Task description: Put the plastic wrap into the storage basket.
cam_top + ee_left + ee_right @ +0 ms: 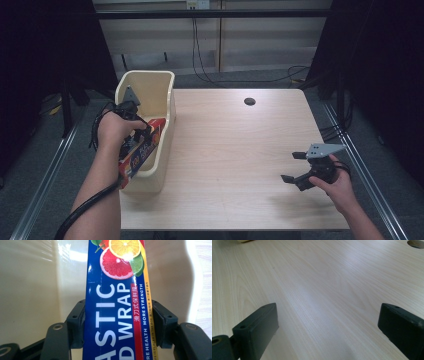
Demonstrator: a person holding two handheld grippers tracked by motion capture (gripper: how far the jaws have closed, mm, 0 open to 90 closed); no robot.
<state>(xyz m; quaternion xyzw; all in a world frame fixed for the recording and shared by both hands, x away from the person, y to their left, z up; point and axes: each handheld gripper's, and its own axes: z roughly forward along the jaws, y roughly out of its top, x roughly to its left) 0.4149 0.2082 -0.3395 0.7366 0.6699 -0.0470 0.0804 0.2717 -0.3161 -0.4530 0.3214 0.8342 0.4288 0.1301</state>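
Left gripper (117, 325) first: its two black pads (77, 322) are pinching the narrow sides of a plastic wrap box (112, 302) – blue carton w/ white lettering, a red strip of Chinese text and citrus slices printed at the far end. Pads press flat on both edges, no gap visible. In the left gripper view the box runs straight away from the jaws, w/ the glossy cream wall of the bin (30, 290) behind it on both sides.

From the high view, the left hand (117, 131) sits over the near half of that cream plastic bin (165, 145), which stands at the left edge of the table (235, 150). The box is tilted – far end inside the bin, near end poking out over the bin's near-left rim. Can't tell if it touches the bottom.

Right gripper (292, 167) is well apart, near-right part of the table, held in the right hand (337, 185). Jaws spread wide, nothing btwn them – just bare light wood grain in the right gripper view. A round cable hole (249, 101) sits far-center on the tabletop.
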